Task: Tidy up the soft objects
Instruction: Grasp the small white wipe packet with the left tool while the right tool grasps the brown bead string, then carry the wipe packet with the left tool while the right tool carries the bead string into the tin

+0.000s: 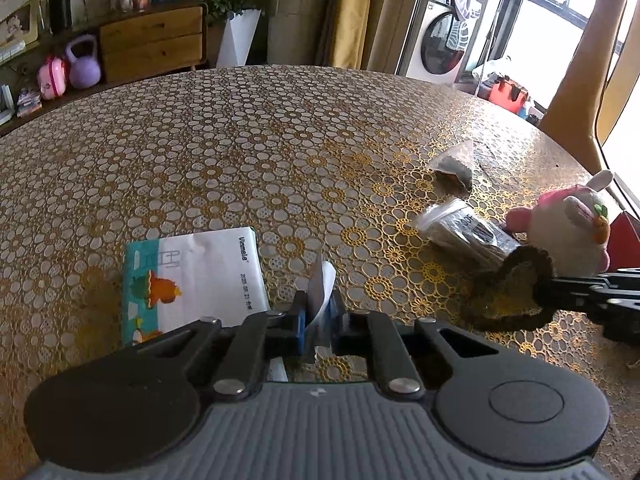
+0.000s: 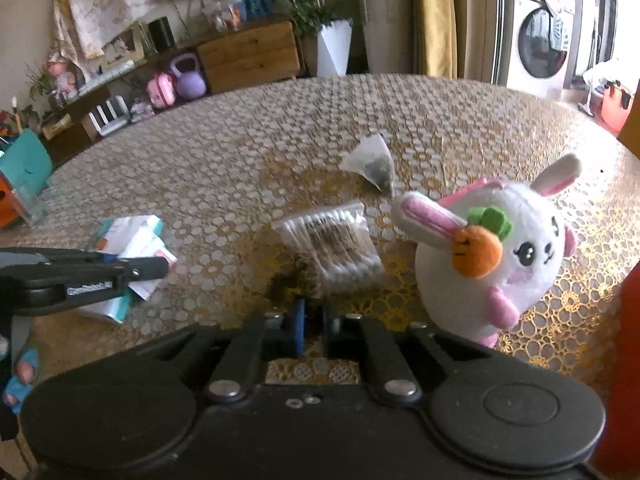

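My left gripper (image 1: pixel 318 300) is shut on a white tissue sheet (image 1: pixel 322 280) that sticks up between its fingers, just right of a white and teal tissue pack (image 1: pixel 192 280) lying flat on the table. In the right wrist view the left gripper (image 2: pixel 164 268) sits over that pack (image 2: pixel 120 240). My right gripper (image 2: pixel 314 308) is shut on a brown fuzzy heart-shaped loop (image 2: pixel 306 274), held just above the table; the left wrist view shows the right gripper (image 1: pixel 540 290) pinching the loop (image 1: pixel 508 292) at its edge. A white and pink plush bunny (image 2: pixel 500 260) stands upright to the right.
A clear pack of cotton swabs (image 2: pixel 332 248) lies just beyond the loop, and a pyramid tea bag (image 2: pixel 372 160) farther back. A red object (image 2: pixel 624 360) is at the right edge. The lace-patterned round table (image 1: pixel 240 152) stretches away; a teal box (image 2: pixel 24 168) sits at far left.
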`<control>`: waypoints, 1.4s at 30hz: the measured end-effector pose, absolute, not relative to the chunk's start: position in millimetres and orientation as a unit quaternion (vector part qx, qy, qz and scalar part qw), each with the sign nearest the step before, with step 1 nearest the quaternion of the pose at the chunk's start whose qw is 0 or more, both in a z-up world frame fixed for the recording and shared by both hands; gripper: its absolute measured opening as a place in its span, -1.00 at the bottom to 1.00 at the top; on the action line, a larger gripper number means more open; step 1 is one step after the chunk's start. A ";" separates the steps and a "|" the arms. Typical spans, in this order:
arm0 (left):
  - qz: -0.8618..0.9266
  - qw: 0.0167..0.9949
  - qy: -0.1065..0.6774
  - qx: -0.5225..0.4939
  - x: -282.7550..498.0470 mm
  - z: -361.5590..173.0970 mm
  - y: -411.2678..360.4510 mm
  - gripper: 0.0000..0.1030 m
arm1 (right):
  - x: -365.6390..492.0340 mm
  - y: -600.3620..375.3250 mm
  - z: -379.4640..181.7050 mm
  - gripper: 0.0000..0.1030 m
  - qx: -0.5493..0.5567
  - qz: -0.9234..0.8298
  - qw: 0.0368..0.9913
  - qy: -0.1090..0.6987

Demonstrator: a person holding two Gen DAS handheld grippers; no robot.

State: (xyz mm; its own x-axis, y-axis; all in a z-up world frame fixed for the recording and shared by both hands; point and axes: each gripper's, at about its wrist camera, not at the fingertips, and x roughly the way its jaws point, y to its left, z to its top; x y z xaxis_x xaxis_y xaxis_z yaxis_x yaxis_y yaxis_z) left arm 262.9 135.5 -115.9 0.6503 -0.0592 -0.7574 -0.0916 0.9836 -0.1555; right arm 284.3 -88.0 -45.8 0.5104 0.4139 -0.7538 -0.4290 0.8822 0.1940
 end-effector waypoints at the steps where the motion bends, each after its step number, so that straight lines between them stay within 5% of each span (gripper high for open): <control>1: 0.008 0.904 0.417 -0.092 261.4 -114.4 134.9 -0.80 | 281.9 -90.0 -42.7 -0.86 -0.005 0.244 0.870 0.428; 18: -0.070 0.906 0.401 -0.112 229.3 -49.0 77.5 -0.81 | 227.0 -157.9 25.4 -0.86 0.054 0.258 0.891 0.370; 42: -0.203 0.907 0.368 -0.030 221.2 16.1 -103.9 -0.81 | 184.8 -302.2 75.1 -0.85 0.083 0.189 0.930 0.305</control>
